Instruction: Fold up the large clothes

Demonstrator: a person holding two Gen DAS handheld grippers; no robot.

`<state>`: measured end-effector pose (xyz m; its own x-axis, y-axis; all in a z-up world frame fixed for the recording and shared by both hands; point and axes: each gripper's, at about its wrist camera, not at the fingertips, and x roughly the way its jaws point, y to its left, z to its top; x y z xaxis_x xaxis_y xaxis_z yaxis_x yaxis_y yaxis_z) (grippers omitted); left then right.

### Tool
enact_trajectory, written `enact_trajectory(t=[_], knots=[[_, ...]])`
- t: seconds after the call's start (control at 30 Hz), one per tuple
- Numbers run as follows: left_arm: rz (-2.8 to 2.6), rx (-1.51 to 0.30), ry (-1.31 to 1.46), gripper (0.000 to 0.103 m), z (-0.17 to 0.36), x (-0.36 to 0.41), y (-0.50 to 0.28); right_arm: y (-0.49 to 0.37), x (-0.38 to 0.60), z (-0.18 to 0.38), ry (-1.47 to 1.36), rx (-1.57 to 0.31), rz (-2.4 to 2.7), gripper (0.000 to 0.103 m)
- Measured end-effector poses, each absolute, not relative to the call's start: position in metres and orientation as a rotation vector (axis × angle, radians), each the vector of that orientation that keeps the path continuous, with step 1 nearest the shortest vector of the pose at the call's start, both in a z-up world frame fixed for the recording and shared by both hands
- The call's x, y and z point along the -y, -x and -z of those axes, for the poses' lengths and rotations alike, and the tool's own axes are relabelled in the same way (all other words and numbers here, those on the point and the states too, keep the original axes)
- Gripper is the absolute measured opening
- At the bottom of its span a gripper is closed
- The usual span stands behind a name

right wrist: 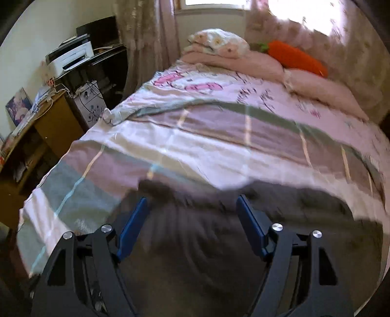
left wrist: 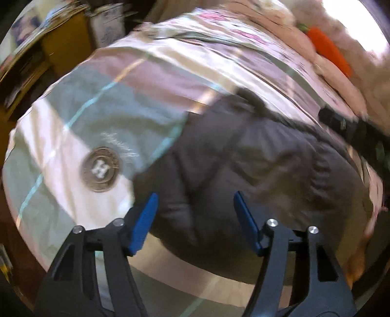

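Both grippers stand open with nothing between their blue pads: the left gripper (left wrist: 193, 202) hangs over the dark grey garment (left wrist: 256, 170) at lower centre of its view, and the right gripper (right wrist: 192, 207) hovers over the same garment (right wrist: 219, 243) across the bottom of its own view. The cloth lies rumpled in soft puckers, so it looks limp and fairly light, likely to sag and drag when lifted; blur hides its seams and edges. A hem or corner at the outer edge seems the best hold, one for each gripper, pinching a single layer. Under it lies a striped bedcover (right wrist: 195, 141) bearing a round emblem (left wrist: 100, 169) at left. Farther up, pink pillows (right wrist: 256, 63) and an orange carrot-shaped cushion (right wrist: 295, 57) sit at the head of the bed. At upper left stand a wooden desk (right wrist: 48, 122) and a printer (right wrist: 70, 57); a bright window (right wrist: 214, 3) tops the frame.
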<state>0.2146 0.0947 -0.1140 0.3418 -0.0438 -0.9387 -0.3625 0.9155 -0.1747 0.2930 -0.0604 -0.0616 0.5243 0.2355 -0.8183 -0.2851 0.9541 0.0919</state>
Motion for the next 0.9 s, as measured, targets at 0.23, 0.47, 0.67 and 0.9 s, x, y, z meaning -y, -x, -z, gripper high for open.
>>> enact_trajectory(t=[0.23, 0.47, 0.67, 0.9], knots=[[-0.217, -1.305, 0.303, 0.059, 0.144, -0.068, -0.226, -0.3, 0.198, 0.094, -0.042, -1.016, 0.057, 0.075], [-0.124, -1.207, 0.226, 0.058, 0.122, -0.045, -0.229, -0.235, 0.232, 0.076, -0.097, -0.893, -0.042, 0.076], [-0.216, -1.281, 0.198, 0.06, 0.142, -0.06, -0.238, -0.25, 0.365, 0.128, -0.292, -0.999, 0.327, 0.076], [-0.127, -1.12, 0.195, 0.06, 0.111, -0.048, -0.236, -0.213, 0.381, 0.115, -0.314, -0.897, 0.23, 0.076]])
